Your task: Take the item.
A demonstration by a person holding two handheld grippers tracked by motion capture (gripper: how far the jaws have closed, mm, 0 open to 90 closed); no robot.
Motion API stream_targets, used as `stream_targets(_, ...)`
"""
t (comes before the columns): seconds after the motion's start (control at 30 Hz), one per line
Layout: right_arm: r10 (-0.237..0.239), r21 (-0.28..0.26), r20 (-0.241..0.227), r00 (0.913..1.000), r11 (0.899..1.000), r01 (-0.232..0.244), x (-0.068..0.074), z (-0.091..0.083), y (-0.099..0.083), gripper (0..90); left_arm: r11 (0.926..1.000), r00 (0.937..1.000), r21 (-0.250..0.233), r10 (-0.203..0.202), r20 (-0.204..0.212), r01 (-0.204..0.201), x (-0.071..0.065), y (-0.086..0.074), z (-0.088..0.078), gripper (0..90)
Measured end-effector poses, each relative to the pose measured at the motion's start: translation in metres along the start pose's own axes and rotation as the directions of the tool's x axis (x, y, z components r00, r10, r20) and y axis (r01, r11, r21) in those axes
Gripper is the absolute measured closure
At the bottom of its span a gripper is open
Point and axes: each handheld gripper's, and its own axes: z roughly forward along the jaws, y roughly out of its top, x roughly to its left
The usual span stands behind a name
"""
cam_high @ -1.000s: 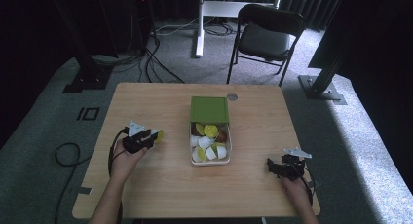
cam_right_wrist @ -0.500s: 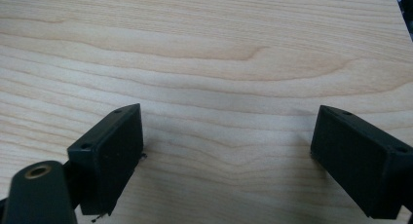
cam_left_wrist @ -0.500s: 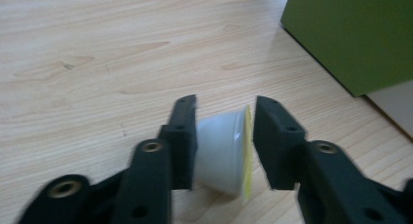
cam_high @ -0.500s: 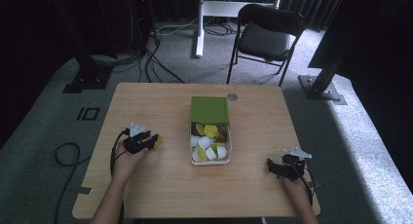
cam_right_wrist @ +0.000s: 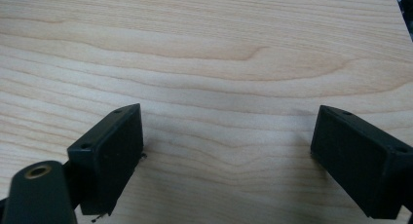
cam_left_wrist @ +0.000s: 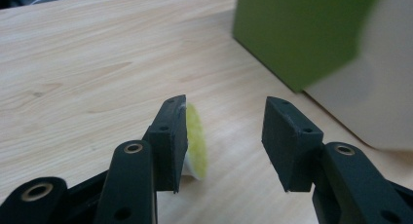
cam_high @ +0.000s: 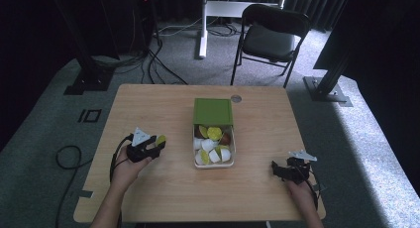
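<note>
Here, left hand-held gripper point(cam_high: 157, 144) low over the wooden table point(cam_high: 148, 104), jaws parted, a yellow-green slice point(cam_left_wrist: 196, 141) resting against one jaw's inner face, clear of the other; just beside, a white box point(cam_high: 214, 164) of mixed pieces, green lid point(cam_high: 213, 111) up; right hand-held gripper point(cam_high: 277, 169) wide open, empty, near the table's right edge.
</note>
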Motion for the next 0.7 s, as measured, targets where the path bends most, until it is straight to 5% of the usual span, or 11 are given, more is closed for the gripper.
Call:
stream_targets(0.17,0.000,0.000,0.000,1.0000,1.000,0.000,0.000,0.000,0.000,11.4,0.9983,0.9935,-0.037,0.048,0.103,-0.044,-0.014,-0.005,-0.007,53.5)
stream_targets(0.37,0.001,0.000,0.000,1.0000,1.000,-0.001,0.000,0.000,0.000,11.4,0.9906,0.9670,-0.071,0.130,0.219,-0.117,-0.030,-0.013,-0.014,53.3)
stream_targets(0.5,0.000,0.000,0.001,1.0000,1.000,0.000,0.000,0.000,0.000,11.4,0.9786,0.9352,-0.087,0.204,0.289,-0.187,-0.037,-0.022,-0.016,52.2)
stream_targets(0.57,0.000,0.001,0.000,1.0000,1.000,0.000,0.000,0.000,0.000,11.4,0.9686,0.9087,-0.088,0.248,0.335,-0.232,-0.043,-0.027,-0.017,46.9)
stream_targets(0.63,0.000,0.001,0.000,1.0000,1.000,0.000,0.000,0.000,0.000,11.4,0.9599,0.8886,-0.084,0.280,0.364,-0.267,-0.048,-0.031,-0.017,46.9)
stream_targets(0.7,0.000,0.001,0.000,1.0000,1.000,0.000,0.000,0.000,0.000,11.4,0.9554,0.8803,-0.070,0.292,0.374,-0.287,-0.050,-0.035,-0.017,46.9)
